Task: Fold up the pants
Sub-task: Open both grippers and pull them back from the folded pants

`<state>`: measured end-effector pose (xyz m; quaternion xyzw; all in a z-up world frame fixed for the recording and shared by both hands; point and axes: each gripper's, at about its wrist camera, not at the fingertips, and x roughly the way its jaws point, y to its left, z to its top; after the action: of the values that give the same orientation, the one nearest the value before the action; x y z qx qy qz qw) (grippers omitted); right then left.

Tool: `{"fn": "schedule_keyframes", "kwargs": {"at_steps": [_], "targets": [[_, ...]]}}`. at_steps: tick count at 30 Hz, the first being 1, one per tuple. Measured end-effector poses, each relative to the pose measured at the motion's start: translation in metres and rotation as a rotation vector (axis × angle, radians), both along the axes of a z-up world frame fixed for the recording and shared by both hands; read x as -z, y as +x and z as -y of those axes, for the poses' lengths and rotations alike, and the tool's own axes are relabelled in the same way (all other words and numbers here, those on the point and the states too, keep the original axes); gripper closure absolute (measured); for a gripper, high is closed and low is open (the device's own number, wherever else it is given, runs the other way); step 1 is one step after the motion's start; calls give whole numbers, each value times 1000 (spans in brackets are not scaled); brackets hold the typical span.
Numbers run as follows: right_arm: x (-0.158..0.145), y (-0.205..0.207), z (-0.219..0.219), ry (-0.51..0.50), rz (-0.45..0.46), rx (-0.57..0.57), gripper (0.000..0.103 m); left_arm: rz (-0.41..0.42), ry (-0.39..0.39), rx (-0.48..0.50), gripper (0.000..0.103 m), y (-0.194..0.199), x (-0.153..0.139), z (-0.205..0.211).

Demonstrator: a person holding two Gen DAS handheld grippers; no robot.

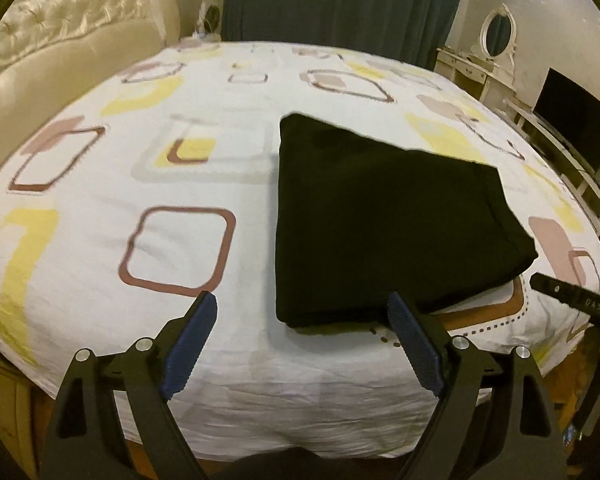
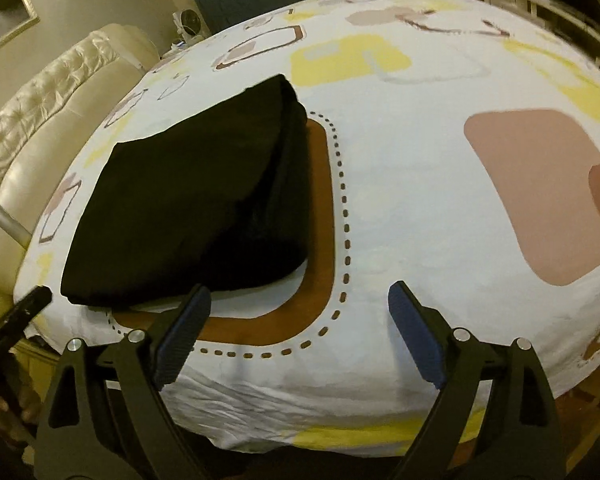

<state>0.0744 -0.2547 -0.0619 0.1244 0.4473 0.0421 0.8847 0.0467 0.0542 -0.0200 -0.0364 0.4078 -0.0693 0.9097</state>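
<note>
Folded black pants (image 1: 384, 220) lie on the bed (image 1: 140, 160). Left tongs (image 1: 302, 312) and right tongs (image 2: 300, 304) gape apart, empty, near its edge.

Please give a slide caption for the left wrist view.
Folded black pants lie on the bed; open left hand-held gripper empty.

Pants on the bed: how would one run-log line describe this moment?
pants: folded, lying on bed | left gripper: open, empty | right gripper: open, empty
</note>
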Motion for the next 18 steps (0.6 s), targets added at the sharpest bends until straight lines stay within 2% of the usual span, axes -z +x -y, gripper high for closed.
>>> {"fn": "schedule_keyframes", "kwargs": {"at_steps": [4,7,12,18], "targets": [[-9,-7,-15,-83,34,-23,12,29,1,-40,17,-8,-9,1],[-15,-11,-23,-130,62,-36,11,69,40,-54,17,-14,-16,3],[-23,-20,-25,-134,114,-40,9,76,32,-67,17,-23,-19,0],[-21,-21,-28,-128,118,-48,8,85,23,-68,17,-22,-22,1]]}}
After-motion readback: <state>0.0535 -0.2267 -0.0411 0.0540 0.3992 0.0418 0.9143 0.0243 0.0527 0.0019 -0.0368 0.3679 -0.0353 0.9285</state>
